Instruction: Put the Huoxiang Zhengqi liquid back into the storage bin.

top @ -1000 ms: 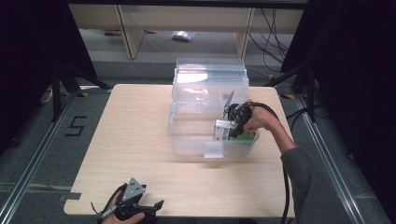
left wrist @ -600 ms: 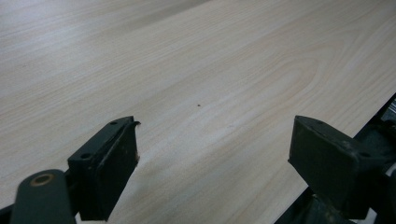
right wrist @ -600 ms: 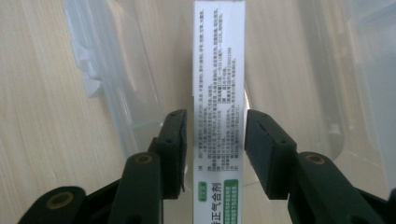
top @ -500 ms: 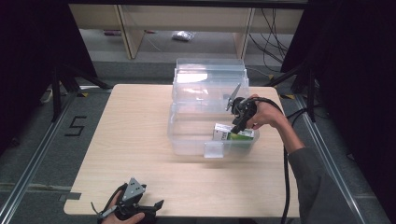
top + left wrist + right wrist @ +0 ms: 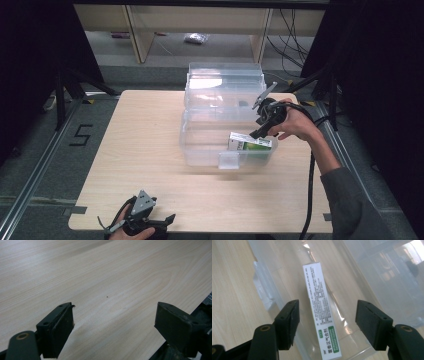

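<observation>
My right gripper (image 5: 258, 129) hangs over the clear plastic bin (image 5: 200, 150), tilted down toward its near right corner, and its jaws have just been opening; they now stand apart with nothing pressed between them. Straight below and a little ahead of them lies the slim white and green box (image 5: 320, 307), resting on the floor of the bin, free of both pads. In the right gripper view its long axis runs away from me along the line of the gripper, almost centred in the gap, so the pads sit on either side of its narrow width rather than its ends. That is the relation the next move turns on, I judge: if I want the box again I drop straight down; if it is placed, I lift clear without brushing the bin wall. My left gripper (image 5: 150, 223) rests at the near edge of the table (image 5: 140, 145), jaws wide, holding nothing, well apart from the bin, so the right hand is plainly the nearer one.
</observation>
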Demonstrator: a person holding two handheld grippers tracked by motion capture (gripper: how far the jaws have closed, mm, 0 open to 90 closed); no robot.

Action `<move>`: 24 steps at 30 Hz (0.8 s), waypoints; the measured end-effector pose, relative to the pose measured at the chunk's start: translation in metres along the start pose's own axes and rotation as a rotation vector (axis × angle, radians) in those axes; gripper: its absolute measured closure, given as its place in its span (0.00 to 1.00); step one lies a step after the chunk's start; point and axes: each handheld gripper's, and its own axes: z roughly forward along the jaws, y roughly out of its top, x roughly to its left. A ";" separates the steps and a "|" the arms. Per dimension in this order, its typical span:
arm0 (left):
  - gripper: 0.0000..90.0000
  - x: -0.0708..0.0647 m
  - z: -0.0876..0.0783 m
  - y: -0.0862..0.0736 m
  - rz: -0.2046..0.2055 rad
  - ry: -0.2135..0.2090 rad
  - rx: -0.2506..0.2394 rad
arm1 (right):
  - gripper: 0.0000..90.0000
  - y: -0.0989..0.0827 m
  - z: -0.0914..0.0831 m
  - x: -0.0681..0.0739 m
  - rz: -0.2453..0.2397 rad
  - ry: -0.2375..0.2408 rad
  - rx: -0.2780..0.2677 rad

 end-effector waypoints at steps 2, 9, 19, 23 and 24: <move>0.17 0.000 0.000 0.000 -0.001 0.001 -0.001 | 0.40 -0.001 -0.002 0.001 0.017 -0.004 -0.007; 0.17 -0.001 -0.001 0.000 -0.007 -0.006 -0.002 | 0.36 -0.007 -0.003 0.004 0.069 -0.013 -0.040; 0.17 0.000 0.000 0.000 -0.004 -0.005 0.001 | 0.31 -0.011 -0.005 0.008 0.151 -0.027 -0.079; 0.17 0.000 0.000 0.000 -0.001 -0.007 -0.002 | 0.28 -0.012 -0.004 0.010 0.175 -0.039 -0.096; 0.17 0.000 -0.001 0.000 -0.002 -0.007 0.006 | 0.26 -0.013 -0.004 0.010 0.174 -0.041 -0.102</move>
